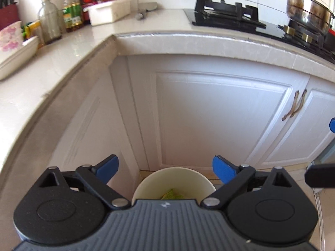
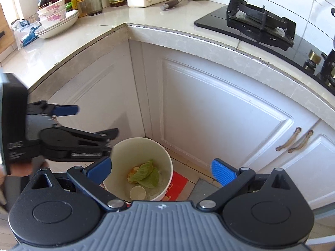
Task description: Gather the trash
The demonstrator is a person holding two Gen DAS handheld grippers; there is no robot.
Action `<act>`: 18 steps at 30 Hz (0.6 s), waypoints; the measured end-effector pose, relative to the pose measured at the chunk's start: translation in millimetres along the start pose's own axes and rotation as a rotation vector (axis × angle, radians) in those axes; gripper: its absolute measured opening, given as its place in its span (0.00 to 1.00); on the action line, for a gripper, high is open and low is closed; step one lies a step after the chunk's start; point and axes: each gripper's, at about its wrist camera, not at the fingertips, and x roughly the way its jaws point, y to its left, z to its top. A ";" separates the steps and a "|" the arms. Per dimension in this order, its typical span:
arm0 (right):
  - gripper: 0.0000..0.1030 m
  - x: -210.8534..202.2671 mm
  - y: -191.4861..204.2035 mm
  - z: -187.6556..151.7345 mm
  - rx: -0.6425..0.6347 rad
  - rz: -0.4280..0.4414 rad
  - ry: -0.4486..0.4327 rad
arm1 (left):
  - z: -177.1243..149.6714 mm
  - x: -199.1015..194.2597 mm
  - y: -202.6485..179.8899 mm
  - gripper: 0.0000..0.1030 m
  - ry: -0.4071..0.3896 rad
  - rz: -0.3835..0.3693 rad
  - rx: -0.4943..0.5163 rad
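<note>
Both hand-held grippers, left point(image 1: 165, 168) and right point(image 2: 161, 170), are hanging spread wide and gripping nothing over the bin point(image 2: 161, 154) sitting on the floor in the cabinet corner; leaves point(image 2: 146, 174) and a cup point(image 2: 137, 192) are lying inside, rest getting cut off

The left gripper point(image 1: 165, 170) is hovering at the bottom of the frame, its blue fingers point(image 1: 223, 171) spread wide with nothing between them. Below it a white bin point(image 1: 173, 179) is showing a green leaf point(image 1: 172, 195) (partly hidden). A pot point(image 1: 307, 10) is sitting on the stove point(image 1: 226, 16), upper right.
</note>
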 end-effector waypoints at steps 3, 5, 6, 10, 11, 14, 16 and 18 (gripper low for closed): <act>1.00 -5.2 -0.2 4.7 0.020 -0.040 0.032 | 4.8 -26.9 4.6 0.94 0.013 0.009 -0.040; 1.00 -11.1 0.6 9.0 0.026 -0.069 0.050 | 9.6 -50.4 7.4 0.94 0.016 0.012 -0.057; 1.00 -15.8 2.2 11.4 0.033 -0.084 0.054 | 11.5 -60.7 7.5 0.94 0.022 0.012 -0.057; 1.00 -41.9 8.9 15.7 0.078 -0.103 0.049 | 19.1 -107.0 8.6 0.94 0.029 0.065 -0.070; 1.00 -47.8 12.5 14.9 0.087 -0.107 0.049 | 18.7 -118.6 9.8 0.94 0.035 0.074 -0.076; 1.00 -65.0 26.5 8.4 0.105 -0.132 0.051 | 16.4 -145.6 10.4 0.97 0.069 0.133 -0.076; 1.00 -75.4 38.6 3.3 0.100 -0.149 0.056 | 13.6 -160.3 12.7 0.97 0.090 0.169 -0.077; 1.00 -85.2 48.9 -2.4 0.102 -0.155 0.053 | 10.1 -173.6 16.0 0.97 0.084 0.173 -0.070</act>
